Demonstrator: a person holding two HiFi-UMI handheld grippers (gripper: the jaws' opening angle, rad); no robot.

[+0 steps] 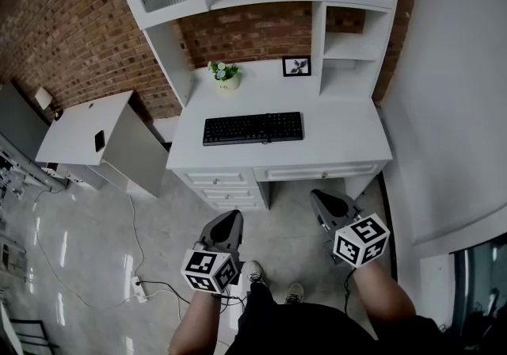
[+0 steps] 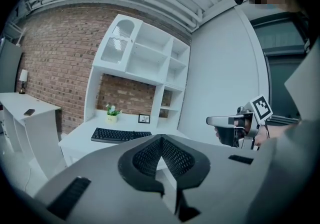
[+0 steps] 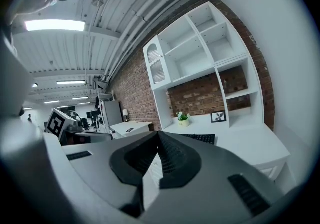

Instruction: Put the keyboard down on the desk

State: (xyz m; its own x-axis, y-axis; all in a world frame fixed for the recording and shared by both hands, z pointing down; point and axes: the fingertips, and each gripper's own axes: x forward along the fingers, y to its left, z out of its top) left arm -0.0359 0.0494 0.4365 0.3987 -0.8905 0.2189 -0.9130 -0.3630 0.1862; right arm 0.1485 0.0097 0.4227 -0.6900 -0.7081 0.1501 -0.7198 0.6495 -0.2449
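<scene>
A black keyboard (image 1: 253,127) lies flat on the white desk (image 1: 348,135), near the middle of its top, and shows in the left gripper view too, as the keyboard (image 2: 120,135). My left gripper (image 1: 231,223) is shut and empty, held over the floor well in front of the desk's drawers. My right gripper (image 1: 322,201) is also shut with nothing in it, close to the desk's front right corner. In the right gripper view only the keyboard's end (image 3: 202,138) peeks past the closed jaws.
A small potted plant (image 1: 225,74) and a framed picture (image 1: 296,66) stand at the back of the desk under white shelves (image 1: 348,44). A lower white side table (image 1: 79,127) with a phone stands to the left. A power strip and cables (image 1: 139,288) lie on the floor.
</scene>
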